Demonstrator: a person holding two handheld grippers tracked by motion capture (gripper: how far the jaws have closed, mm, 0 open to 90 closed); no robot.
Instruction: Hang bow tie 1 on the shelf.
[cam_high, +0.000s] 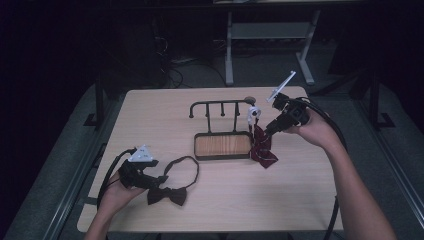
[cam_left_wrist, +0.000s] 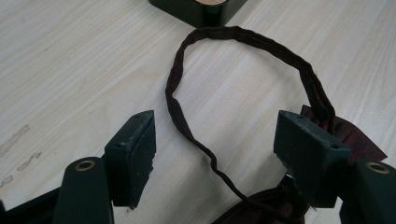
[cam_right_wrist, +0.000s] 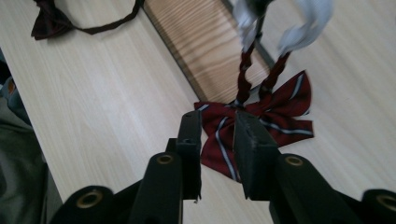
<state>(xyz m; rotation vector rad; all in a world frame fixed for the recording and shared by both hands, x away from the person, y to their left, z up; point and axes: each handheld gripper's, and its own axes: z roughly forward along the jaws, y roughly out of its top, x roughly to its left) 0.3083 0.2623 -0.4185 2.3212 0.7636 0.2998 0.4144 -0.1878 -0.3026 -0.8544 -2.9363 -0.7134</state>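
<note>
At the right end of the rack (cam_high: 220, 107), your right gripper (cam_high: 270, 131) stood just beside the striped red bow tie (cam_high: 262, 149), which hung by its band from the rack's rightmost peg, its lower wing resting on the table (cam_high: 300, 200) by the tray's (cam_high: 222, 145) right edge. In the right gripper view your jaws stood narrowly parted, with the striped red bow tie (cam_right_wrist: 261, 121) lying just beyond and partly between their tips; no pad seemed to press on it, so you appeared to be letting it go. To do that step well, you needed to part the jaws fully before drawing back, so the cloth would not snag and drag the band off its peg.

On the near left, your left gripper (cam_high: 161, 179) had its jaws wide over the dark bow tie (cam_high: 167, 195), which lay flat on the table. In the left gripper view the strap (cam_left_wrist: 187, 126) ran between the pads untouched, and the dark bow tie (cam_left_wrist: 345, 135) sat behind the right-hand pad.
</note>
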